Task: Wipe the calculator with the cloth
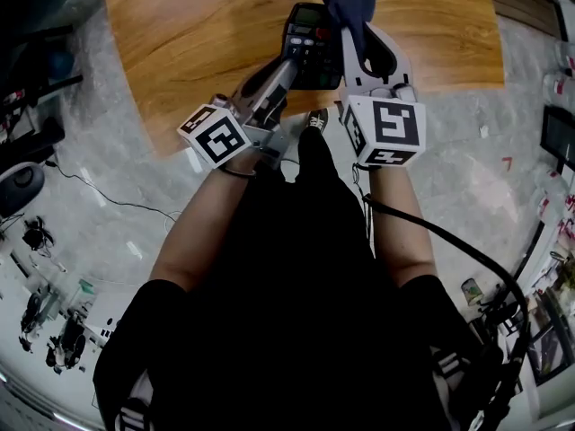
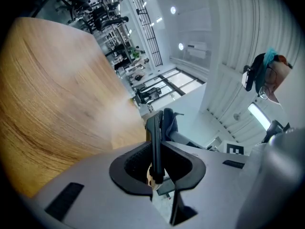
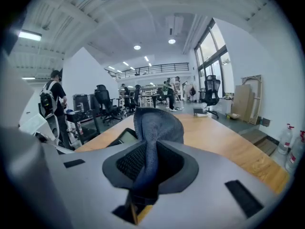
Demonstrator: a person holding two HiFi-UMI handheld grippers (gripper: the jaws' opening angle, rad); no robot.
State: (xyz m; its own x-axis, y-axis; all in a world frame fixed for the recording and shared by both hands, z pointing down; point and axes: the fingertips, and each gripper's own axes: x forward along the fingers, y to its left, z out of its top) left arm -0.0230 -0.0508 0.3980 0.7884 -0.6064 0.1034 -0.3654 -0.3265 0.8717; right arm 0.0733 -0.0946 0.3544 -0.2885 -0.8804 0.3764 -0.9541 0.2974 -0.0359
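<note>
Clamps black plastic calculator (image 1: pixel 311 39) in left tool (image 1: pixel 289 64), dark blue fabric cloth (image 1: pixel 352 3) in right tool (image 1: pixel 364 41), above brown wooden surface (image 1: pixel 198 34).

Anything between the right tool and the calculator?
Only the cloth, pinched in the right tool and bunched ahead of it; the calculator shows just behind its left edge in the right gripper view.

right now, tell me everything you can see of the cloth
The cloth is dark blue and soft-looking, with a fine nubbly weave. The right gripper is shut on it: the fingers pinch a gathered strip, and the rest bunches into a rounded fold above them, in the air over the wooden table. It sits close beside the calculator, which the left gripper holds; whether the two touch I cannot tell.
</note>
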